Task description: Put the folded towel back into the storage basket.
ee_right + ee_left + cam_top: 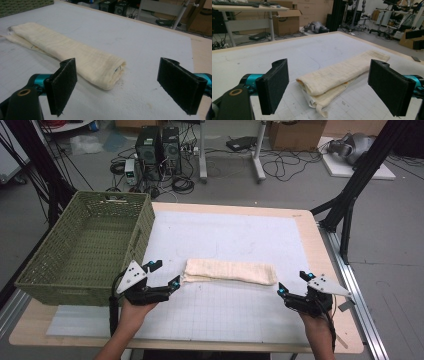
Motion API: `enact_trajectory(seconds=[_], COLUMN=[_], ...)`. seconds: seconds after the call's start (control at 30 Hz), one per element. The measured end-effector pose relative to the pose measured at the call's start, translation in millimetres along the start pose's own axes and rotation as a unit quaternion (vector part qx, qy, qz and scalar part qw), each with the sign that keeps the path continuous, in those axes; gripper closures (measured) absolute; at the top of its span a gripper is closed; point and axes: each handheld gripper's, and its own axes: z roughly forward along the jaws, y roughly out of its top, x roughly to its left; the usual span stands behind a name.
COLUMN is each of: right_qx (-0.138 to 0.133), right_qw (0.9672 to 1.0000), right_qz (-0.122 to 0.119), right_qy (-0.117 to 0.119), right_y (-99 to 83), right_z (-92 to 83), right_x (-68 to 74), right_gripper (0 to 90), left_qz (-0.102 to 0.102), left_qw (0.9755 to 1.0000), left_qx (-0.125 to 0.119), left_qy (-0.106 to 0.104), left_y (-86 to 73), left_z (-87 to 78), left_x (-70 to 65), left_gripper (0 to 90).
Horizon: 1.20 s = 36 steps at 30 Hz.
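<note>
A cream folded towel (230,271) lies as a long strip across the middle of the white gridded mat (225,235). My left gripper (164,273) stands open just left of the towel's left end, its jaws wide apart and empty. In the left gripper view the towel (337,75) runs away between the two black pads (274,87), its loose layered end nearest. My right gripper (294,282) is open just right of the towel's right end. In the right gripper view the rolled end of the towel (75,60) lies a short way ahead of the jaws, toward the left pad.
A green woven basket (85,247) stands at the table's left side, close to my left hand. The wooden table edge (325,265) runs along the right. Black frame legs (350,200), computers and cables are on the floor beyond the table.
</note>
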Motion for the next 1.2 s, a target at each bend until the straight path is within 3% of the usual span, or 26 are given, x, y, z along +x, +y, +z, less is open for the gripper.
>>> enact_trajectory(seconds=[0.33, 0.53, 0.73, 0.8, 0.87, 0.9, 1.1, 1.2], right_qx=[0.001, 0.0, -0.003, -0.001, 0.006, 0.006, 0.007, 0.005], right_qw=[1.0, 0.9999, 0.9999, 0.9999, 0.9999, 0.9999, 0.9998, 0.9998], right_qz=[-0.007, -0.011, -0.009, -0.01, -0.013, -0.013, -0.017, -0.018], right_qy=[0.002, -0.003, -0.009, -0.008, -0.008, -0.008, -0.007, -0.009], right_y=[0.6, -0.1, 0.4, 0.1, -0.2, -0.2, 0.2, 0.1], right_z=[-1.1, -0.3, -2.7, -2.3, -1.1, -1.1, -0.6, -0.7], right_x=[3.1, 2.0, 0.6, 0.5, 1.1, 1.1, 1.8, 1.2], right_gripper=[14.6, 14.6, 14.6, 14.6, 14.6, 14.6, 14.6, 14.6], left_qz=[-0.013, -0.009, -0.009, -0.008, -0.019, -0.019, -0.032, -0.039], left_qw=[0.9998, 0.9997, 0.9988, 0.9979, 0.9958, 0.9958, 0.9904, 0.989], left_qx=[0.012, 0.023, 0.049, 0.064, 0.089, 0.089, 0.134, 0.141], left_qy=[-0.006, -0.001, 0.002, 0.006, 0.01, 0.01, 0.017, 0.022], left_y=[15.1, 30.0, 35.4, 35.4, 31.8, 31.8, 20.4, 16.8], left_z=[12.0, 25.6, 40.2, 46.4, 55.0, 55.0, 72.7, 78.2], left_x=[5.3, 5.7, 6.6, 7.3, 11.8, 11.8, 16.3, 18.5], left_gripper=[17.8, 20.3, 20.0, 20.2, 20.5, 20.5, 20.6, 21.3])
